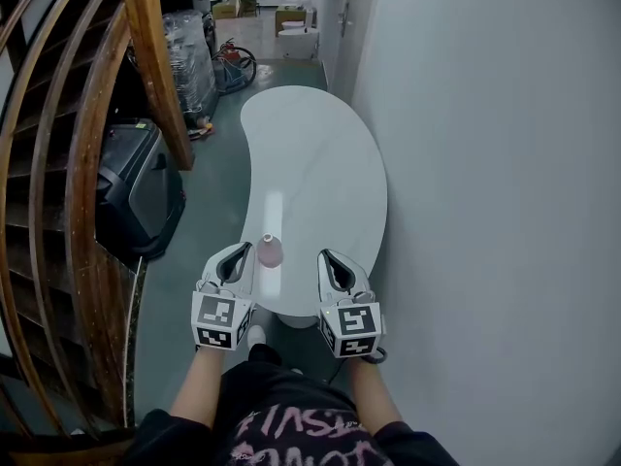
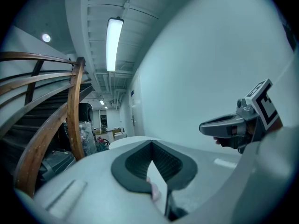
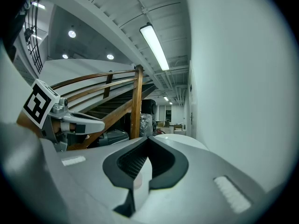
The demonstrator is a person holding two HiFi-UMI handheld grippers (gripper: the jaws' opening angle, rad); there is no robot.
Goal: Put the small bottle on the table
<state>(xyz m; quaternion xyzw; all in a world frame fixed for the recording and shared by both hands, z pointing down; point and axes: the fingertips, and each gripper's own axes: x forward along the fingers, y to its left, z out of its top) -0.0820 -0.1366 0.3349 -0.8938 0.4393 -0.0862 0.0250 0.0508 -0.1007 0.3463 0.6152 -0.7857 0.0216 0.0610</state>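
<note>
The head view looks steeply down from above and behind the left tongs (image 1: 234,262) and right tongs (image 1: 336,268), over the counter (image 1: 310,153). Each gripper view sits close behind its own jaws, facing forward; each shows the other tongs alongside.

Pink lettering is seen on the person's black shirt (image 1: 291,435) at the near edge; its upper row seems to read "FIRST", the lower row is cut off. The left marker cube (image 1: 221,321) and right marker cube (image 1: 350,330) bear only black-and-white patterns.
</note>
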